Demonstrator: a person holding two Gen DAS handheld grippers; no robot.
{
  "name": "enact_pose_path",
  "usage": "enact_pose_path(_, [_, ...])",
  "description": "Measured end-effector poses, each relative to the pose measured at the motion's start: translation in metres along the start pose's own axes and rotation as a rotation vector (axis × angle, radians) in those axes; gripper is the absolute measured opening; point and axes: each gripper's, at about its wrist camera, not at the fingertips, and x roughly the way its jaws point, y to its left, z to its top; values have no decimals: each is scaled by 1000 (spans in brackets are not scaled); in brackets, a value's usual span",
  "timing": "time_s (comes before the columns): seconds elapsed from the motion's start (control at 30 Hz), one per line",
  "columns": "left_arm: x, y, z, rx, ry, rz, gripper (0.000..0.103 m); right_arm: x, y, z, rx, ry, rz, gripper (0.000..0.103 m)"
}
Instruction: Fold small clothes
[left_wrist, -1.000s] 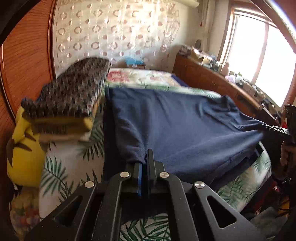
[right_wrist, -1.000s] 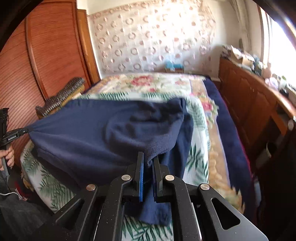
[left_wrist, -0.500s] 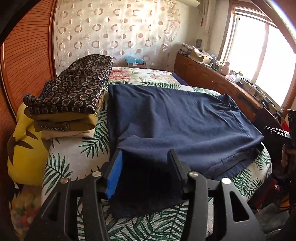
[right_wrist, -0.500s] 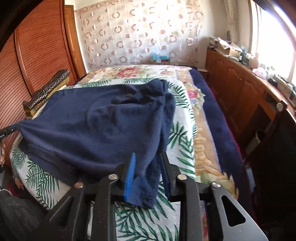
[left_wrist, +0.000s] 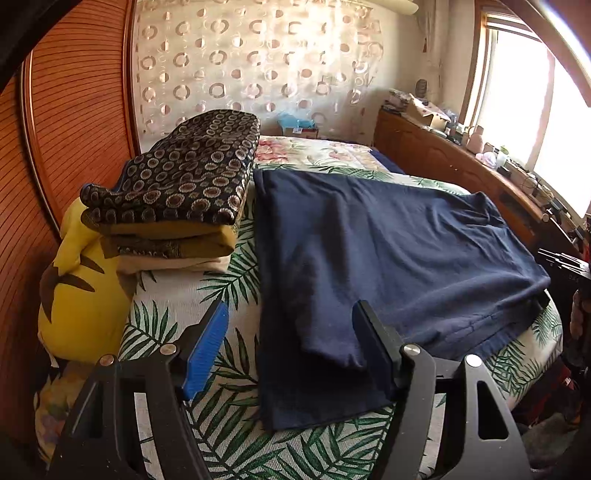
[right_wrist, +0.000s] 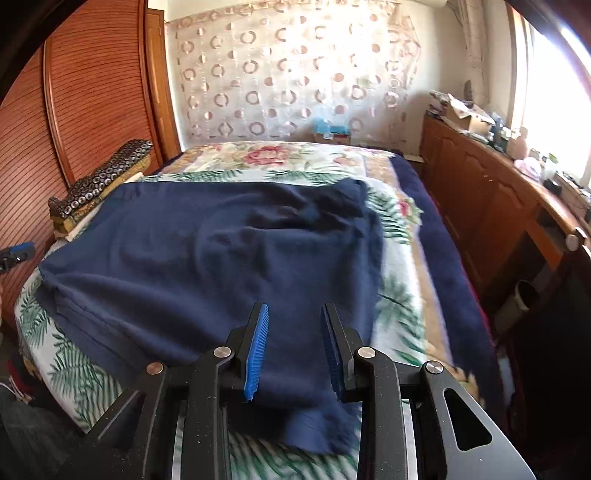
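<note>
A navy blue garment (left_wrist: 388, 240) lies folded over on the leaf-print bedcover (left_wrist: 177, 306). My left gripper (left_wrist: 291, 306) hovers over its near left corner with the jaws opening; the cloth lies loose beneath them, touching neither pad. In the right wrist view the same garment (right_wrist: 221, 251) spreads across the bed. My right gripper (right_wrist: 294, 306) stands open above its near edge, with the fabric under the gap and not pinched. The right gripper's tip (left_wrist: 565, 262) shows at the far right edge, and the left gripper's blue pad (right_wrist: 16, 253) at the far left.
A stack of folded clothes (left_wrist: 177, 192) topped by a dark ring-patterned piece sits left of the garment, above a yellow cushion (left_wrist: 77, 295). A ribbed wooden panel (left_wrist: 74, 110) stands on the left. A cluttered wooden cabinet (right_wrist: 480, 192) runs along the right, under a bright window.
Both grippers were shut on the garment's corners and held it stretched off the bed; both have opened and let go. The garment now lies flat on the bedcover.
</note>
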Motion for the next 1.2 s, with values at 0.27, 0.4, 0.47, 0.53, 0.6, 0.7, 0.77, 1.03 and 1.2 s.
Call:
enact_pose_path(0.27, [14,3,-9,-6,35,12,70,44,30,-5,-39,83,15,30])
enact_pose_path(0.4, [19,3,-11,-13,45,12,70,58,39,-9,-52,119,-12,31])
enact_pose_path(0.47, [21,4,-13,-18,50,13,70,61,43,-6,-49,121,-9,36])
enact_pose_path(0.53, [24,5,-14,-27,57,13,70,63,46,-5,-52,123,-10,38])
enact_pose_path(0.6, [26,6,-16,-33,61,11,70,64,48,-6,-56,123,-20,39])
enact_pose_path(0.7, [32,8,-18,-39,74,10,70,66,50,-9,-54,124,-27,43])
enact_pose_path(0.77, [35,10,-19,-48,83,6,70,59,51,-11,-52,126,-35,46])
enact_pose_path(1.03, [41,9,-25,-50,104,9,70,47,55,-9,-52,160,-59,54])
enact_pose_path(1.2, [42,8,-25,-41,104,16,70,45,54,-12,-57,159,-71,57])
